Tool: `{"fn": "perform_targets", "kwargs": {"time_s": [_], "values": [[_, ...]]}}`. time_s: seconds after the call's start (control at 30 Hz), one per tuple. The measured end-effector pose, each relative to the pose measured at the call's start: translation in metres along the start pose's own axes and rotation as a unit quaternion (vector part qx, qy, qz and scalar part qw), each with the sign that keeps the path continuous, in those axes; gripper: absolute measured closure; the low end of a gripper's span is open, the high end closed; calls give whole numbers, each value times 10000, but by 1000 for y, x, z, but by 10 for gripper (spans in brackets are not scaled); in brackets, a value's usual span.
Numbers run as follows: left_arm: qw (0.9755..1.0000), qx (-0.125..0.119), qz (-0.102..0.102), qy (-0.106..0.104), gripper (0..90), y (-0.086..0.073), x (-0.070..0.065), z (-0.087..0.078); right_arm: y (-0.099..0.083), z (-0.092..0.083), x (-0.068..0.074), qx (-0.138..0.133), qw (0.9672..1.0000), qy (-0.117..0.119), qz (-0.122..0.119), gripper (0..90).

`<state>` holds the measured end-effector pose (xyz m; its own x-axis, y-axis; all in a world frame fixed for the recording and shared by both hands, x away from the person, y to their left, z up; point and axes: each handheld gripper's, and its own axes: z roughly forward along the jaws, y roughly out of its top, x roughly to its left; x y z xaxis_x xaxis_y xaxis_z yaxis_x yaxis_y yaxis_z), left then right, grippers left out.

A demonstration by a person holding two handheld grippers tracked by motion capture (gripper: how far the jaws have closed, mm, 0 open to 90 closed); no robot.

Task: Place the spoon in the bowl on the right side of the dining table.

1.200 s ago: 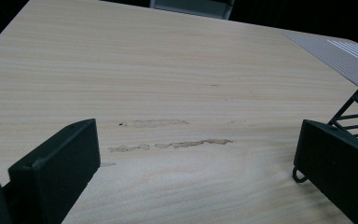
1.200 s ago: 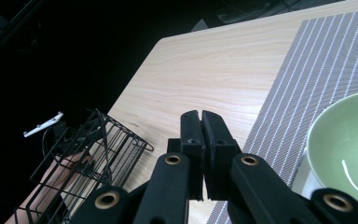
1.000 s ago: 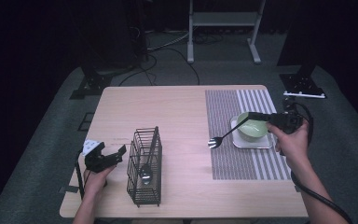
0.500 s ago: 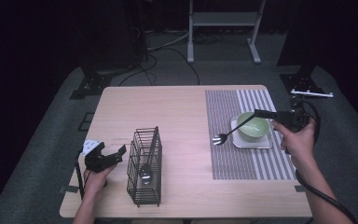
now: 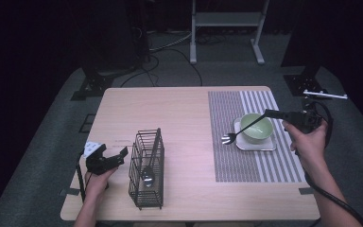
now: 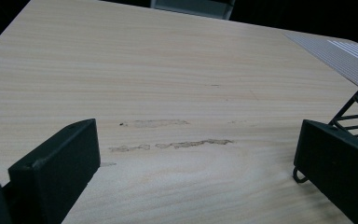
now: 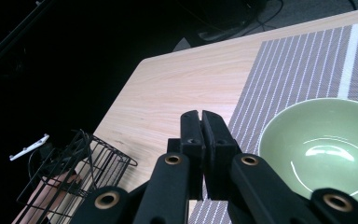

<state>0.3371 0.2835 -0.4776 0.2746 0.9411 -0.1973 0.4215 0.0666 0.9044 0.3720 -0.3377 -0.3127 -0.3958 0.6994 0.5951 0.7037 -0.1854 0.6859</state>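
Since the earlier frames, the right hand-held gripper (image 5: 267, 112) is seen drawn back toward the right edge of the bench (image 5: 170, 113) and lifted a little, and the fork (image 5: 238, 131) it carries is raised with it, so that its tines now hang above the near left corner of the white coaster (image 5: 255, 144) rather than out over the striped placemat (image 5: 246, 161). The left hand-held gripper (image 5: 109, 158) is unmoved near the front left corner.

The right hand-held gripper is clenched: in the right gripper view its two black jaws are pressed together, and in the high view the handle end of the fork is gripped at their tips. The fork slopes down and to the left from there, its tines pointing toward the middle of the bench, above the mat and just left of the green bowl (image 5: 257, 127). The bowl is set on the white coaster, which lies on the placemat at the right side of the bench.

The left hand-held gripper is released; in the left gripper view its jaws are spread wide over bare wood, with nothing between them. Just to its right the black wire basket (image 5: 146, 170) is stood upright near the front edge, and a spoon (image 5: 147, 176) is seen inside it.
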Motion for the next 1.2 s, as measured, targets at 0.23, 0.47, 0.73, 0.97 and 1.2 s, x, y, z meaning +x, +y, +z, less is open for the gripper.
{"fn": "perform_targets", "kwargs": {"time_s": [0.23, 0.47, 0.73, 0.97, 1.2], "values": [[10000, 0, 2, 1, 0, 0, 0, 0, 0, -4, -5, -74, 9999, -32, 79, 876], [10000, 3, 0, 3, 0, 0, 0, 0, 2, -10, -10, -128, 9998, -106, 124, 876], [10000, 2, -1, 4, 0, 0, 0, 0, 2, -17, -16, -205, 9994, -208, 189, 875], [10000, 5, -2, 7, 0, 0, 0, 0, 5, -23, -21, -253, 9990, -308, 214, 876], [10000, -2, -4, 7, 0, 0, 0, 0, 7, -28, -23, -315, 9985, -382, 241, 875]]}}
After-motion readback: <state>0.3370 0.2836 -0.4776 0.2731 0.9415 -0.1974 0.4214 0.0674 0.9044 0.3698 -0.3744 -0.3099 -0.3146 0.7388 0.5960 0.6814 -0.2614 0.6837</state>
